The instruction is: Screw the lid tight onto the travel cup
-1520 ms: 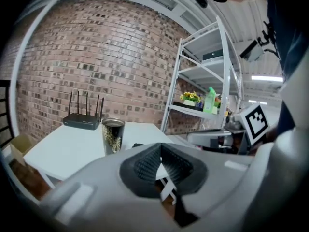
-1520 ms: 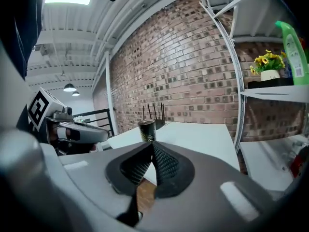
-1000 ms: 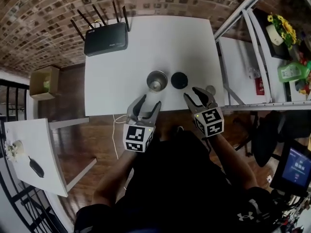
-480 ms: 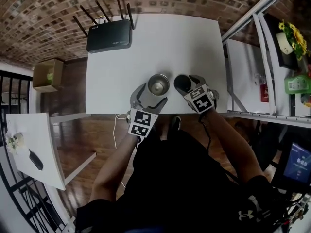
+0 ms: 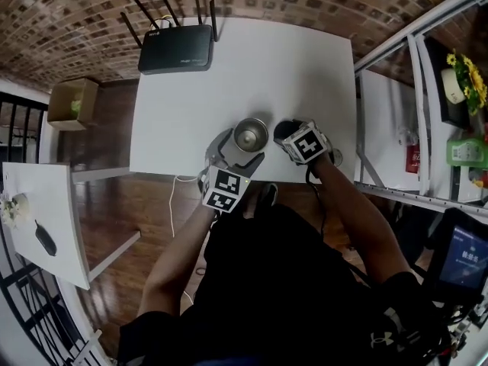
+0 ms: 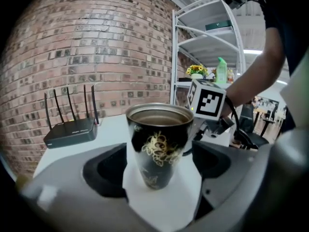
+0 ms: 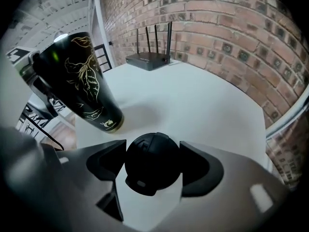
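The black travel cup (image 5: pixel 249 133) with a gold leaf pattern stands upright and uncovered near the white table's (image 5: pixel 229 82) front edge. My left gripper (image 6: pixel 159 170) is level with the cup (image 6: pixel 159 144), one jaw on each side with a gap on both. Its jaws have just been opening and it is open. The round black lid (image 7: pixel 152 163) lies flat on the table to the right of the cup. My right gripper (image 7: pixel 153 167) points steeply down over the lid, which sits between its jaws. These jaws have also just been opening and do not press on it.
A black router (image 5: pixel 175 48) with several antennas sits at the table's far left. A metal shelf rack (image 5: pixel 396 97) stands to the right. On the floor to the left are a cardboard box (image 5: pixel 70 104) and a second white table (image 5: pixel 38 212).
Both grippers came down from in front of the table edge. The left one now straddles the cup and the right one stands over the lid. Both pairs of jaws stand wider.
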